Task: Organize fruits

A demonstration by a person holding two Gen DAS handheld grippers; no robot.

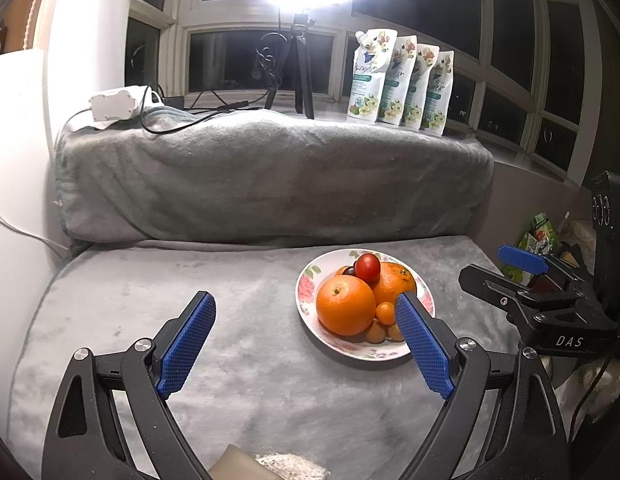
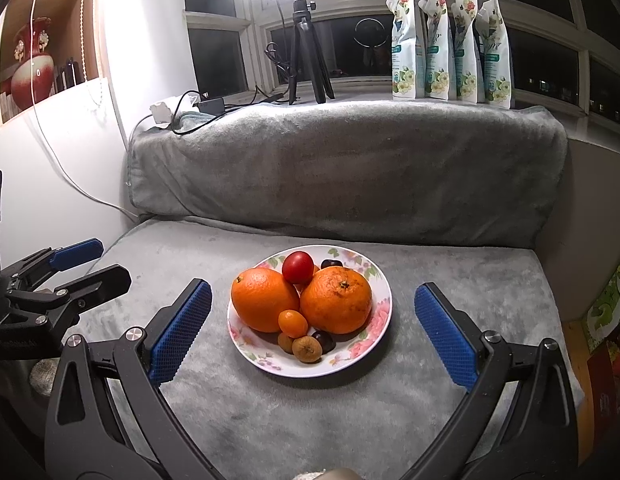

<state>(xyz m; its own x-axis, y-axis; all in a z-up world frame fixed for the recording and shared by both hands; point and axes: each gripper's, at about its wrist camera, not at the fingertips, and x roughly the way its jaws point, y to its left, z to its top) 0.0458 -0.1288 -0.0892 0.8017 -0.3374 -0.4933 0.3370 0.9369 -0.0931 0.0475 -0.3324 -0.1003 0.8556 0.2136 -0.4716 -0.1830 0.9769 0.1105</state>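
From the left wrist, we see our left tongs [image 1: 306, 336] spread wide and empty, with the plate [image 1: 310, 312] of fruit just beyond their right pad. From the right wrist, our right tongs [image 2: 313, 332] stand open around that plate [image 2: 383, 312]. The oranges [image 2: 264, 304] look firm and heavy, best gripped across the middle; the tomato [image 2: 297, 267] atop them may roll (soft cushion [image 2: 449, 260] beside the plate offers room).

A grey plush-covered cushion [image 2: 270, 420] carried the things, with a thick bolster [image 2: 349, 176] in the same grey fleece lying along its 12 o'clock edge. A floral-rimmed white plate [image 2: 379, 320] sat directly on the cushion, a little toward 12 o'clock of its middle, heaped with fruit. In the left wrist view the same plate [image 1: 306, 280] lay toward 3 o'clock of the cushion [image 1: 150, 280]
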